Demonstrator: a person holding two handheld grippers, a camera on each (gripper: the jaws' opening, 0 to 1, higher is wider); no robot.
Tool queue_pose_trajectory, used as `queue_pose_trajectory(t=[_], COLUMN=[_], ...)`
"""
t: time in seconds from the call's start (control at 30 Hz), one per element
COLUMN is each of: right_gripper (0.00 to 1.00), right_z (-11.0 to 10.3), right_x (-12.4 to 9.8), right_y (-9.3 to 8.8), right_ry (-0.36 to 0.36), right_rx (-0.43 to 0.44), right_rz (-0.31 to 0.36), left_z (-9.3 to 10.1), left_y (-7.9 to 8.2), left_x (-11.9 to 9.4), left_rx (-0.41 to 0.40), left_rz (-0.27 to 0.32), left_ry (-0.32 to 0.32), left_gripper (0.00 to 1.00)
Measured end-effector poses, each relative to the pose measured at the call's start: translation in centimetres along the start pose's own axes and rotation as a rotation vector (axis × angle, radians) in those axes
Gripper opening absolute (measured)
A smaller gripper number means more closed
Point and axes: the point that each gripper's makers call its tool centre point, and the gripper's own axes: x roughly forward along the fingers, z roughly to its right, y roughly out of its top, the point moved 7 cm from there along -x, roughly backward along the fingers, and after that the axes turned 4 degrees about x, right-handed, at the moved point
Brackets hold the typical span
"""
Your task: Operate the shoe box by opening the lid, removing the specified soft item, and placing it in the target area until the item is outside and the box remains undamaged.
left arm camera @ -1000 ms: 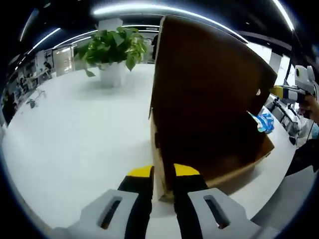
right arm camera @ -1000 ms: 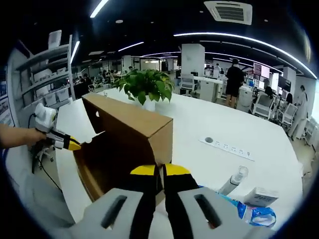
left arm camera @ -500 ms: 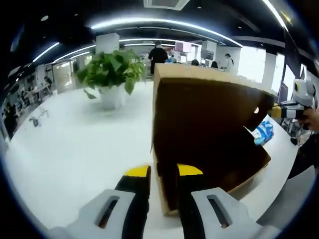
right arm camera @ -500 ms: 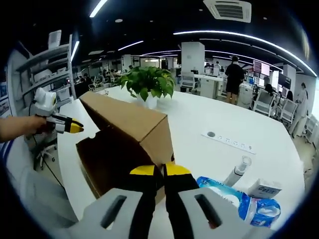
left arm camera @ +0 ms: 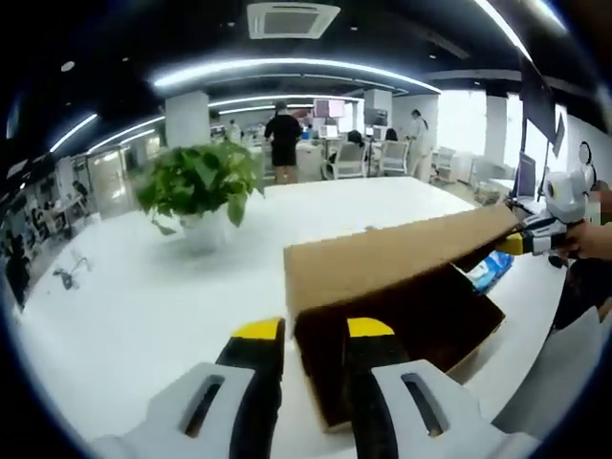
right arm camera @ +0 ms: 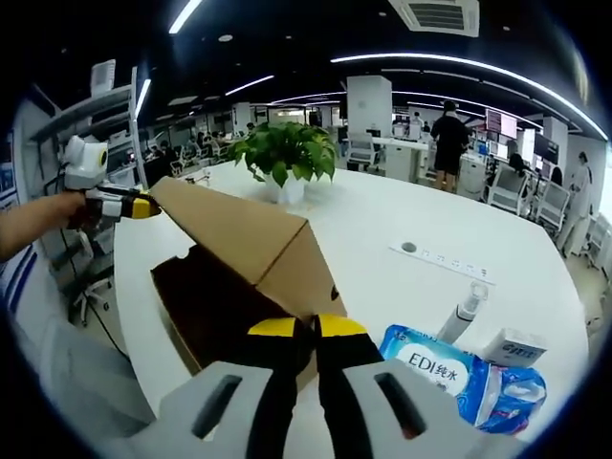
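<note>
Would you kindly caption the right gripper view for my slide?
Right gripper pinching the cardboard shoe box as its lid tilts over it.

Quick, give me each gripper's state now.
Left gripper: shut on the box wall.
Right gripper: shut on the box's edge, near the lid.

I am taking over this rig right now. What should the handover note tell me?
Left gripper: jaws shut on one corner of the lid.
Right gripper: jaws shut on the opposite corner.
Shoe box sits on the white table, lid slanting half open over a dark inside; contents not visible.
A blue tissue pack lies on the table outside the box.
To do: confirm that pack is the item, then release the lid gently.
</note>
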Motion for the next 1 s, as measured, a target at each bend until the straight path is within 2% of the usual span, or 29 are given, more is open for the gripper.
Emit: queue_pose_trajectory(t=[0.17,0.53,0.67,1.0], right_gripper=[0.04,0.06,0.1,0.21], right_z=[-0.2,-0.8,-1.3,-2.5], right_x=[-0.1,-0.3,-0.5,-0.8], right_y=[-0.5,-2.3,-2.8,-4.3], right_ry=[0.003,0.019,0.041,0.112], right_rx=[0.004,-0.014,-0.019,-0.108], right_rz=[-0.01,-0.036,-0.037,-0.046], left_z=[0.3,1.2,1.5,2.3], left_y=[-0.2,-1.8,-2.3,-4.3], left_x=[-0.2,-0.8,-0.9,-1.1], left_rx=[0.013,0.072,0.084,0.095], left_rz=[-0.006,-0.057,-0.075,-0.13], left_ry=[-0.019,-0.051,-0.06,-0.086], left_gripper=[0.22,0.26,0.28,0.33])
